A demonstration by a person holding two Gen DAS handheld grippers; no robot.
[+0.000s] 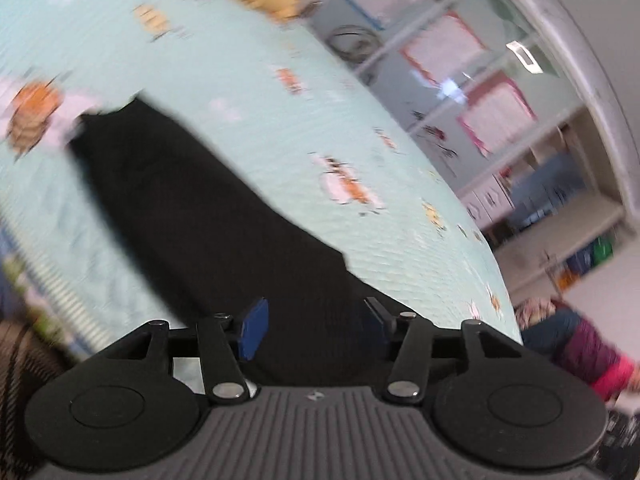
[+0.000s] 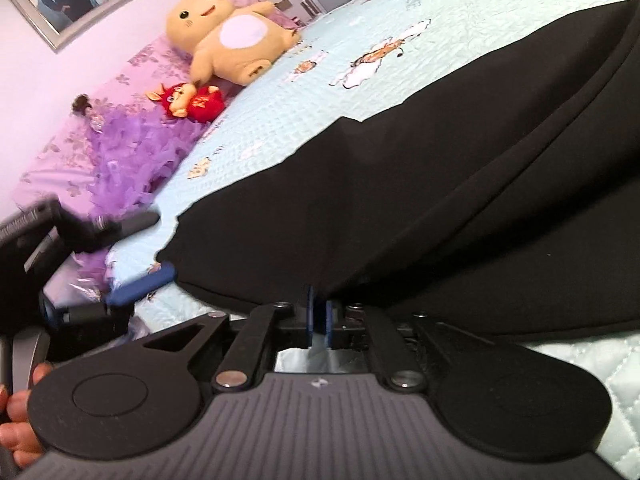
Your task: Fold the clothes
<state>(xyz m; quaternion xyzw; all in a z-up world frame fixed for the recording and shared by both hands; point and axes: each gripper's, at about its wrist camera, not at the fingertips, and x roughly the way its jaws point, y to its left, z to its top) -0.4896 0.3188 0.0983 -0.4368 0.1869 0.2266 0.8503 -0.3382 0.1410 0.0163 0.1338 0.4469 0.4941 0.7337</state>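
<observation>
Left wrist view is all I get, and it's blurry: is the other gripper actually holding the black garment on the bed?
Observer: Yes. The right gripper has its blue pads nearly together, pinching an edge of the black fabric garment.
Operator: Does the cloth look flat there?
Observer: No, it rises from the pale blue quilted bedspread toward the pinch, with long creases.
Operator: And my own gripper, seen from that side?
Observer: The left gripper is open, one blue finger beside the garment's corner, not gripping it.
</observation>
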